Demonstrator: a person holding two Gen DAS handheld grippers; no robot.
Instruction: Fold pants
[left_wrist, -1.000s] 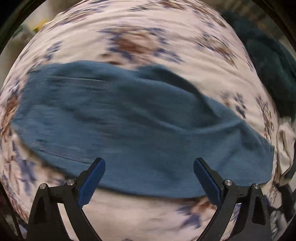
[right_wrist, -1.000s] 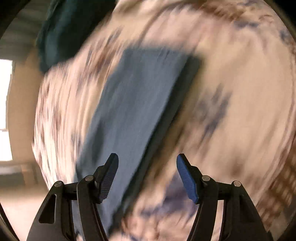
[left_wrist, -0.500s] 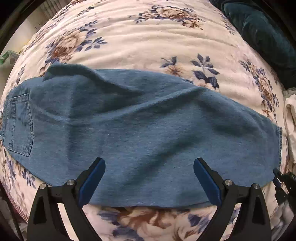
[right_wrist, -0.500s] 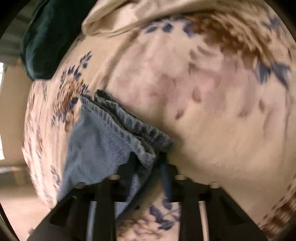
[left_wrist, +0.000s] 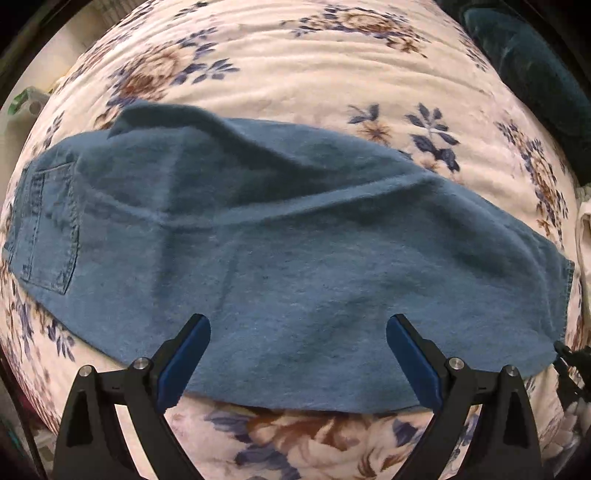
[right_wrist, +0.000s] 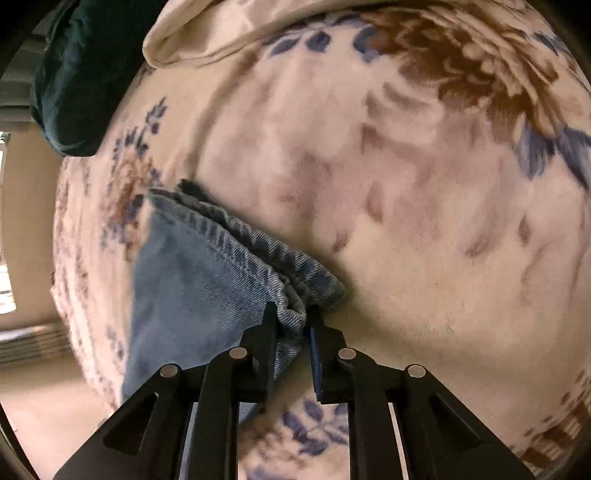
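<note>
The blue denim pants (left_wrist: 288, 251) lie folded lengthwise across a floral blanket, back pocket (left_wrist: 48, 229) at the left, leg hems at the right. My left gripper (left_wrist: 297, 343) is open and empty, hovering over the near edge of the pants. My right gripper (right_wrist: 291, 314) is shut on the stacked leg hems (right_wrist: 258, 258) of the pants, pinching the corner against the blanket. The right gripper's tip also shows at the hem end in the left wrist view (left_wrist: 565, 350).
The floral cream blanket (left_wrist: 295, 62) covers the bed. A dark teal cushion (left_wrist: 535, 62) lies at the far right, also in the right wrist view (right_wrist: 77, 74). A cream cloth (right_wrist: 221, 33) lies beyond the hems. The bed edge and floor (right_wrist: 29, 369) are left.
My right gripper swung to the leg hems and closed on them; it has held there since. My left gripper stayed open, and its view settled over the pants.
</note>
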